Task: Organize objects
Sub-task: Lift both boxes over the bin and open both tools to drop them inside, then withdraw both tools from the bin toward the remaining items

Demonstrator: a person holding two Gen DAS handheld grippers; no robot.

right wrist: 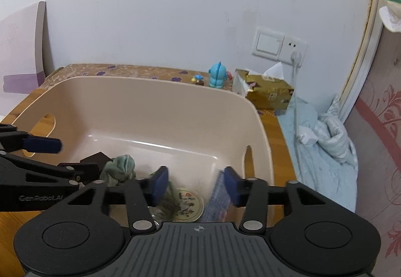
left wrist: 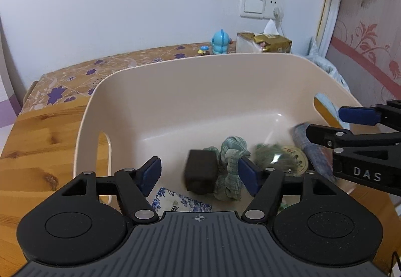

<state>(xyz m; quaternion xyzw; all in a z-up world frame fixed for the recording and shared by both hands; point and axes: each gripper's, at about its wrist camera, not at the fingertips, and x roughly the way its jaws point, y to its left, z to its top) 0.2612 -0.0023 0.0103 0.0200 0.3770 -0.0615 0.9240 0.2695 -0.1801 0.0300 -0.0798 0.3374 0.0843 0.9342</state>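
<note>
Hovering over the beige basket (left wrist: 175, 91) on the wooden table (left wrist: 37, 141), the left gripper (left wrist: 200, 174) has its blue pads spread apart and grips nothing; a dark brown block (left wrist: 200, 170) and a green knotted cloth (left wrist: 231, 159) lie on the basket floor below it. The right gripper (right wrist: 195, 185) is likewise spread and empty, above a round tin lid (right wrist: 188, 204) and a blurred blue patterned packet (right wrist: 219, 199) leaning by the basket's right wall
</note>
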